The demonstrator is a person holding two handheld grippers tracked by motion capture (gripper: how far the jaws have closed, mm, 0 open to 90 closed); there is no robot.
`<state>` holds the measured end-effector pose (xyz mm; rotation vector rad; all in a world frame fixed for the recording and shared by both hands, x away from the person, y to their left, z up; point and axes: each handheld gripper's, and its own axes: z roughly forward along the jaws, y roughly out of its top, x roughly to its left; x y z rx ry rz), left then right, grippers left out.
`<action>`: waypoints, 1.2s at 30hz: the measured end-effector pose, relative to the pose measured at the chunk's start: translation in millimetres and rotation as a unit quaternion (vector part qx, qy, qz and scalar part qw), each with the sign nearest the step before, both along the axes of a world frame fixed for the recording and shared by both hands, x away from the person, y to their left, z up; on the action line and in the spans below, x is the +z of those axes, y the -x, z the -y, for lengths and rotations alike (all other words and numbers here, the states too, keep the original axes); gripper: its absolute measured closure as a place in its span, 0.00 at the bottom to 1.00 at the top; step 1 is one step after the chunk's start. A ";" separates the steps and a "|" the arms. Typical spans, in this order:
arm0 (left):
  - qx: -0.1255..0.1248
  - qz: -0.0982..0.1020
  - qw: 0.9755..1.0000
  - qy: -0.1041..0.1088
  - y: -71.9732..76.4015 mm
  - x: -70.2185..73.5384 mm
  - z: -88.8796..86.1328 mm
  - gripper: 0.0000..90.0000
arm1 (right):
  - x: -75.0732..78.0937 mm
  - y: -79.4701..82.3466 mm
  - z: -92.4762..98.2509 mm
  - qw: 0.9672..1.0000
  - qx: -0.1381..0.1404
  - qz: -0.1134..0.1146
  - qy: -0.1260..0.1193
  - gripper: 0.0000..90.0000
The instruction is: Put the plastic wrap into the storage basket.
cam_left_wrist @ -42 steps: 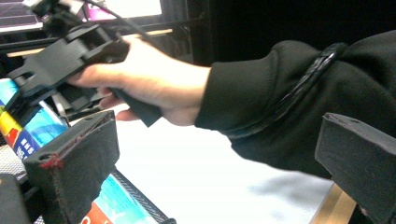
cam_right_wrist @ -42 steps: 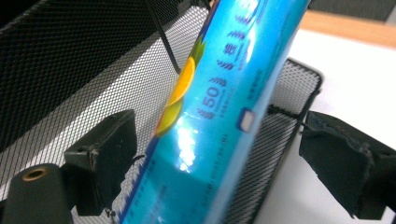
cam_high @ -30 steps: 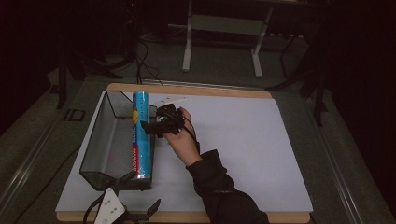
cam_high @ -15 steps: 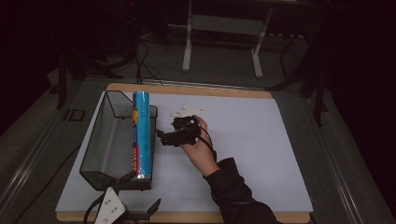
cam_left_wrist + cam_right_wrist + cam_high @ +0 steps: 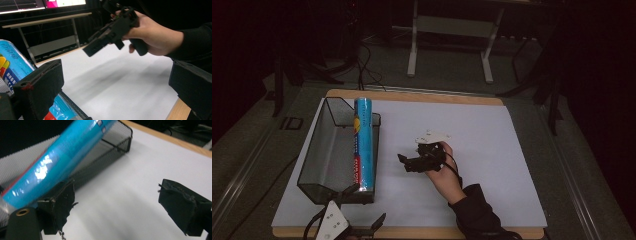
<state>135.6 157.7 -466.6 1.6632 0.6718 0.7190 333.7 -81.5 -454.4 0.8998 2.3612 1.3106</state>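
A long blue tube lies along the right rim of a black mesh basket at the left of the white table top. My right gripper, held in a hand, hovers over the white surface to the right of the basket; its jaws point left toward the tube, open and empty. In the right gripper view the gripper frames bare table, with the tube and the basket up left. My left gripper rests at the near table edge, open and empty. In the left gripper view the tube is beside its left jaw.
The white sheet covers a wooden board. A metal stand and cables lie on the floor beyond the far edge. The person's dark sleeve comes in from the bottom right. Monitors glow in the left gripper view.
The right hand and its gripper have drawn away from the tube, moving right and toward the near edge, slightly lower. The left gripper and the tube have stayed put.
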 end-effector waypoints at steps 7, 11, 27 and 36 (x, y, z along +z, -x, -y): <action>0.000 -0.001 1.000 0.000 -0.4 0.0 -0.2 0.00 | -18.4 14.5 24.4 1.000 -0.001 -0.001 -0.004 0.15; 0.000 -0.001 1.000 0.001 -0.4 -0.1 0.4 0.00 | -25.2 17.9 32.7 1.000 -0.003 -0.006 0.004 0.15; 0.000 -0.002 1.000 0.000 -0.8 -0.3 0.5 0.00 | -47.9 42.9 83.7 1.000 -0.023 -0.016 -0.013 0.15; -0.001 -0.002 1.000 -0.001 -0.9 -0.4 0.5 0.00 | -55.1 42.1 106.2 0.999 -0.043 -0.011 -0.015 0.15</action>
